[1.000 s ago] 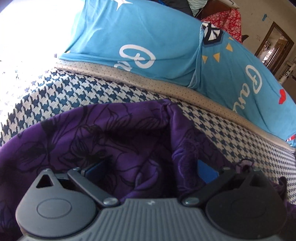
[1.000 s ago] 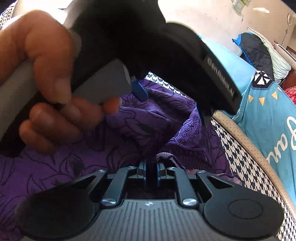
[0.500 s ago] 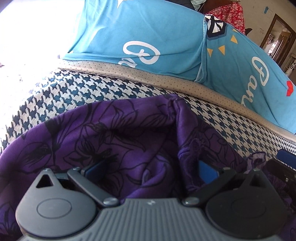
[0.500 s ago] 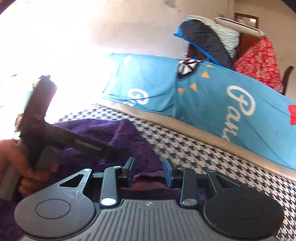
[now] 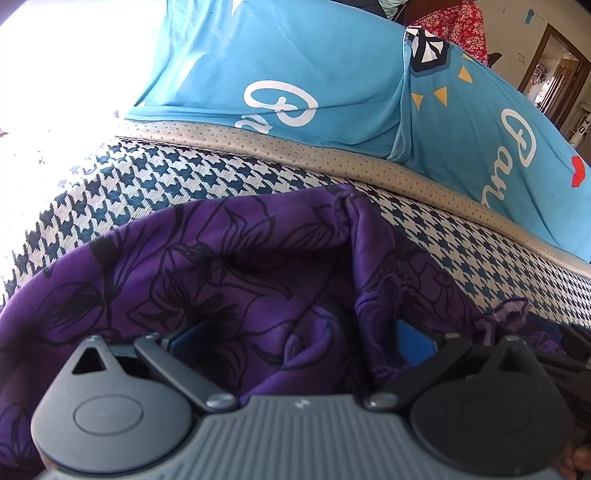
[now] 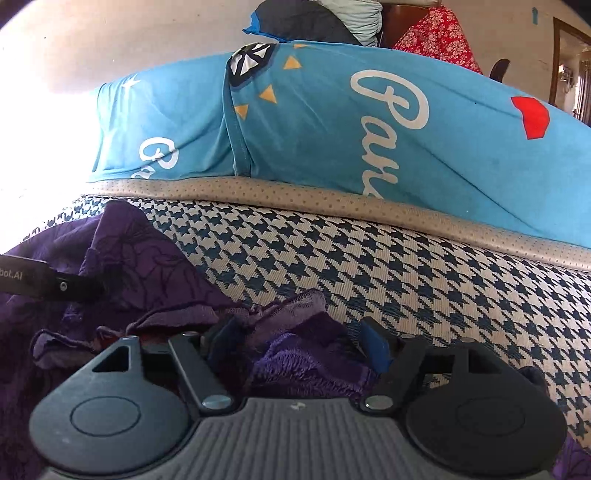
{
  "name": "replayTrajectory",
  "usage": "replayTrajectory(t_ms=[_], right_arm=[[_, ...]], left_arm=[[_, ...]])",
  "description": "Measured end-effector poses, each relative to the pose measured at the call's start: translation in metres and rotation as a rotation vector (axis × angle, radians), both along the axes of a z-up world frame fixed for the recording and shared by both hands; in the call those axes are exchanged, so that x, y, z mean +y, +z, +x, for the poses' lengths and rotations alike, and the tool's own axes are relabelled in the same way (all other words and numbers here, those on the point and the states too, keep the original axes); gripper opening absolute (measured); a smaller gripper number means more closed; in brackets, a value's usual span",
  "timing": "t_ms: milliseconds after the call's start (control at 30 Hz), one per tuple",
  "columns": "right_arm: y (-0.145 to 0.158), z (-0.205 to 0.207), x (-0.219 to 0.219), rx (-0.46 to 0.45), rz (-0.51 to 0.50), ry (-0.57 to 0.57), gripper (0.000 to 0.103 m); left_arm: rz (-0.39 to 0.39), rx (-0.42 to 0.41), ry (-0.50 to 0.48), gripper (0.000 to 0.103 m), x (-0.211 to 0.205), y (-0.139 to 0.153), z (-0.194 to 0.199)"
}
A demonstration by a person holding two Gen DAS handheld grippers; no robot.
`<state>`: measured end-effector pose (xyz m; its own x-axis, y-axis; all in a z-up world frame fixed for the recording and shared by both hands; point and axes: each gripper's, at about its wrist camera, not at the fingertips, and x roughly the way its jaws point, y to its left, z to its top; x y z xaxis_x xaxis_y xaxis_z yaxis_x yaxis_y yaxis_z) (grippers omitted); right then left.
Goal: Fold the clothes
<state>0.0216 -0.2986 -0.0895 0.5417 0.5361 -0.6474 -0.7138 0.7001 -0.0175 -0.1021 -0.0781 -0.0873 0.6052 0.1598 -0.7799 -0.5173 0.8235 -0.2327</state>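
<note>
A purple garment with black flower outlines (image 5: 229, 273) lies bunched on a houndstooth bed cover (image 5: 155, 177). My left gripper (image 5: 299, 339) is open, its blue pads wide apart with a fold of the garment lying between them. In the right wrist view the same garment (image 6: 140, 258) is at the lower left. My right gripper (image 6: 295, 343) is open over the garment's frilly purple edge (image 6: 295, 306), which lies between its fingers. The left gripper's black body (image 6: 40, 282) shows at the left edge of the right wrist view.
Blue pillows with white lettering (image 5: 288, 85) (image 6: 369, 122) line the far side of the bed behind a beige dotted border (image 6: 295, 199). Red floral cloth (image 6: 439, 37) and dark bedding (image 6: 306, 18) are piled behind them. A doorway (image 5: 554, 66) is at the far right.
My right gripper went from shut to open and swung away from the left gripper to face the pillows. My left gripper stayed open and moved slightly closer to the pillows.
</note>
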Motion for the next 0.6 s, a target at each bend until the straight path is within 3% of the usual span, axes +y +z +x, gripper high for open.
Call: replayTrajectory(t_ms=[33, 100, 167, 233, 367, 600], right_arm=[[-0.001, -0.001, 0.002, -0.009, -0.002, 0.006, 0.061], [0.002, 0.001, 0.004, 0.005, 0.017, 0.01, 0.031], [0.006, 0.004, 0.005, 0.016, 0.042, 0.0, 0.02], [0.012, 0.008, 0.001, -0.012, 0.08, -0.047, 0.017], [0.038, 0.015, -0.016, -0.163, 0.185, -0.282, 0.014], [0.043, 0.023, -0.025, -0.184, 0.176, -0.394, 0.011]], left_arm=[[-0.006, -0.003, 0.003, 0.103, 0.001, 0.0, 0.0], [-0.022, -0.013, 0.011, 0.103, 0.003, 0.001, -0.001], [-0.042, -0.025, 0.023, 0.103, 0.006, 0.003, -0.003], [-0.056, -0.049, 0.041, 0.103, 0.008, 0.008, -0.005], [-0.022, -0.094, 0.058, 0.103, 0.007, 0.019, -0.01], [-0.014, -0.079, 0.031, 0.103, 0.002, 0.019, -0.008]])
